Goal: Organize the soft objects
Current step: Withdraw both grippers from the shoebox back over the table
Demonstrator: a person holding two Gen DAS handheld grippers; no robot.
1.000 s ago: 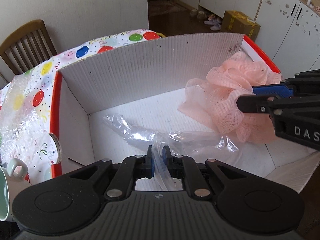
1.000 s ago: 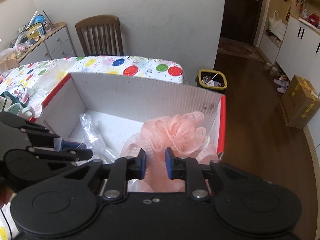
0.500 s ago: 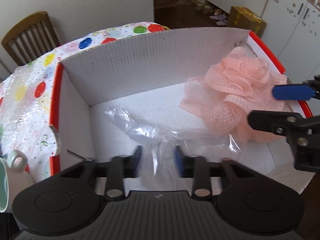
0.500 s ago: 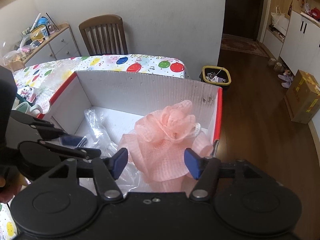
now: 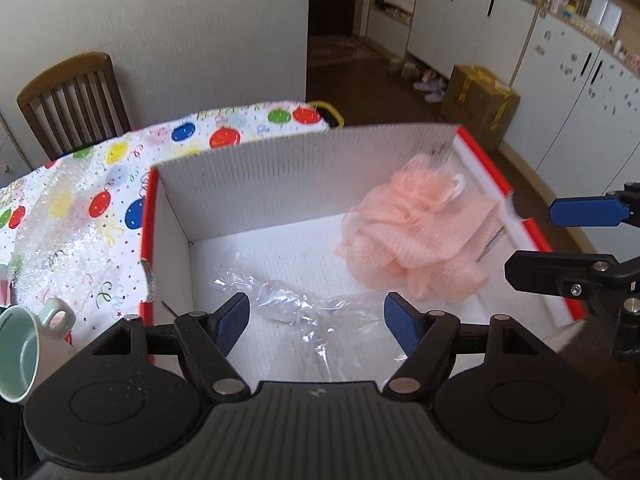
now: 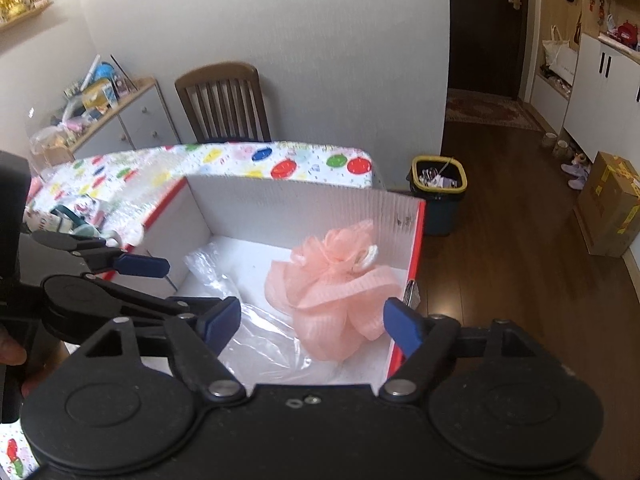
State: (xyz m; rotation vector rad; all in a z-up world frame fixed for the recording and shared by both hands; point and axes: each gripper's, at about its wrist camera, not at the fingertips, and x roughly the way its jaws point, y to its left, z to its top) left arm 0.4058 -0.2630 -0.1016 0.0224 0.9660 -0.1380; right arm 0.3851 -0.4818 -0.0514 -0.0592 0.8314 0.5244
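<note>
A pink mesh pouf (image 5: 416,240) (image 6: 336,292) rests in the right far corner of a white corrugated box with red rims (image 5: 280,184) (image 6: 304,208). Beside it on the box floor lies a crumpled clear plastic bag (image 5: 288,304) (image 6: 224,280). Above the bag hovers my left gripper (image 5: 318,316) (image 6: 188,284), its jaws opening and touching nothing. My right gripper (image 6: 312,322) (image 5: 532,242) hangs over the pouf near the box's right wall. Its jaws are opening too, and the pads are clear of the pouf.
The box stands on a table with a balloon-print cloth (image 5: 100,200). A mug (image 5: 20,352) sits at the near left. A wooden chair (image 6: 224,104) stands behind the table. A bin (image 6: 438,184) and a cardboard carton (image 5: 476,108) are on the floor to the right.
The left gripper let go of the plastic bag and the right one let go of the pouf. Both opened wide and drew up and back from the box.
</note>
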